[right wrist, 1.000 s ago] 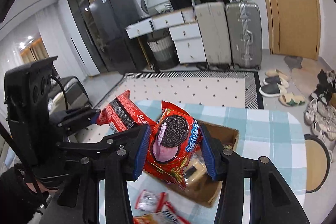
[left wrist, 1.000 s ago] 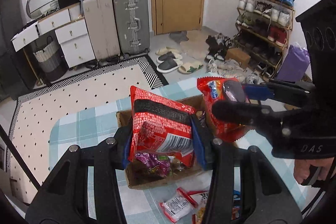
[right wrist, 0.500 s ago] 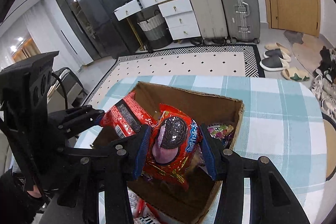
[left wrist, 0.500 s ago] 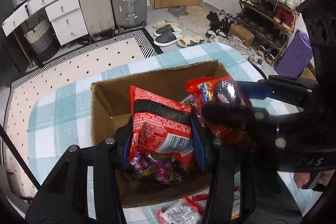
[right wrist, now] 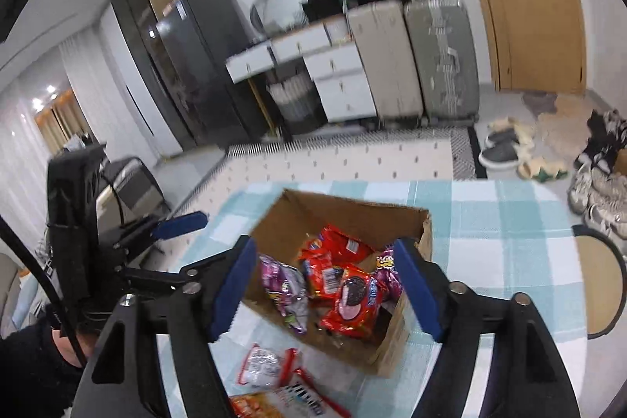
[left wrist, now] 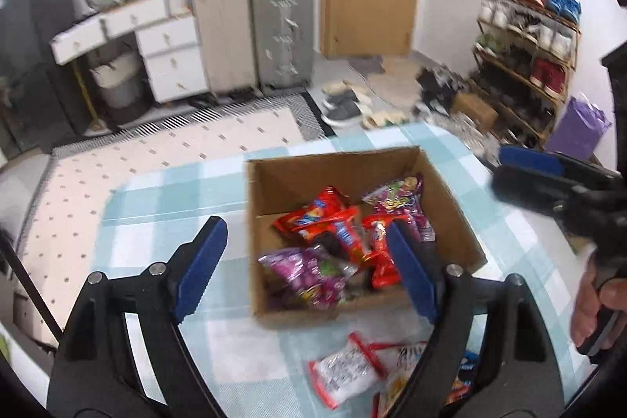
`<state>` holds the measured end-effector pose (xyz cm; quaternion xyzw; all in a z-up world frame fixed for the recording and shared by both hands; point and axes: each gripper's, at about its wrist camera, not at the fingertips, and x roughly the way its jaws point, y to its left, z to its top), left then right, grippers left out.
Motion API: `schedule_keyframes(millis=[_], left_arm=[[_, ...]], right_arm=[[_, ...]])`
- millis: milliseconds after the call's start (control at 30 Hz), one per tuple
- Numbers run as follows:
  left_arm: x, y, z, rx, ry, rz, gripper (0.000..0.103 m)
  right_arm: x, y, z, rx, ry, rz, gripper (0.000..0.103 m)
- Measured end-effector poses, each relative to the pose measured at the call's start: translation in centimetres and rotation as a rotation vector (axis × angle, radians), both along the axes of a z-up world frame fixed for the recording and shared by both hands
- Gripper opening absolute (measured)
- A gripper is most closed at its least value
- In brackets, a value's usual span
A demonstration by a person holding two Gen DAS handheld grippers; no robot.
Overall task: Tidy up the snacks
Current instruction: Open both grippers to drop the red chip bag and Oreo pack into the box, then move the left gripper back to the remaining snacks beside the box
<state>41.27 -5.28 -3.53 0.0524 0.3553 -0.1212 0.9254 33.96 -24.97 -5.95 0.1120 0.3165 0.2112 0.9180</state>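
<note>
An open cardboard box (left wrist: pixel 450 206) (right wrist: pixel 425 234) stands on the checked table and holds several snack bags. Among them are a red Oreo bag (right wrist: pixel 354 300), red bags (left wrist: pixel 325 222) and purple bags (left wrist: pixel 309 273) (right wrist: pixel 286 288). My left gripper (left wrist: pixel 305 269) is open and empty above the box's near left side. My right gripper (right wrist: pixel 325 285) is open and empty above the box; it also shows in the left wrist view (left wrist: pixel 529 159) at the right. More snack bags (left wrist: pixel 348 375) (right wrist: pixel 262 367) lie on the table in front of the box.
The table (left wrist: pixel 164 206) has a light blue and white checked cloth. Beyond it are a dotted rug (left wrist: pixel 156 151), suitcases (left wrist: pixel 282 30), white drawers, a door, a shoe rack (left wrist: pixel 525 38) and a round stool (right wrist: pixel 599 285).
Both grippers opened and let go of their bags: the red bag and the Oreo bag now lie in the box. Both grippers pulled back from the box.
</note>
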Motion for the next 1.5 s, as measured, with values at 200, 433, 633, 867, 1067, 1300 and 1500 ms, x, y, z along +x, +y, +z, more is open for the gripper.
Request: schedule_keyframes(millis=[200, 433, 633, 867, 1067, 1300, 1500], left_arm=[[-8.3, 2.3, 3.5, -0.020, -0.104, 0.023, 0.086], [-18.1, 4.0, 7.7, -0.048, -0.241, 0.034, 0.102], [-25.1, 3.5, 9.1, -0.008, -0.313, 0.028, 0.102], [-30.3, 3.3, 9.0, -0.009, -0.287, 0.051, 0.102], [-32.9, 3.3, 7.5, -0.025, -0.242, 0.055, 0.102], [-33.5, 3.6, 3.3, -0.065, -0.148, 0.059, 0.102], [-30.8, 2.5, -1.7, -0.007, -0.044, 0.047, 0.102]], right_arm=[[-6.8, -0.2, 2.4, 0.096, -0.098, 0.034, 0.092], [-14.8, 0.6, 4.4, 0.107, -0.192, 0.056, 0.094], [-20.7, 1.4, 4.9, 0.096, -0.247, 0.048, 0.100], [-26.6, 0.7, 3.2, 0.211, -0.260, 0.034, 0.102], [-30.3, -0.2, 0.8, 0.211, -0.233, -0.040, 0.103], [-31.8, -0.2, -2.3, 0.154, -0.206, -0.086, 0.103], [-32.0, 0.9, -4.5, 0.114, -0.211, -0.050, 0.103]])
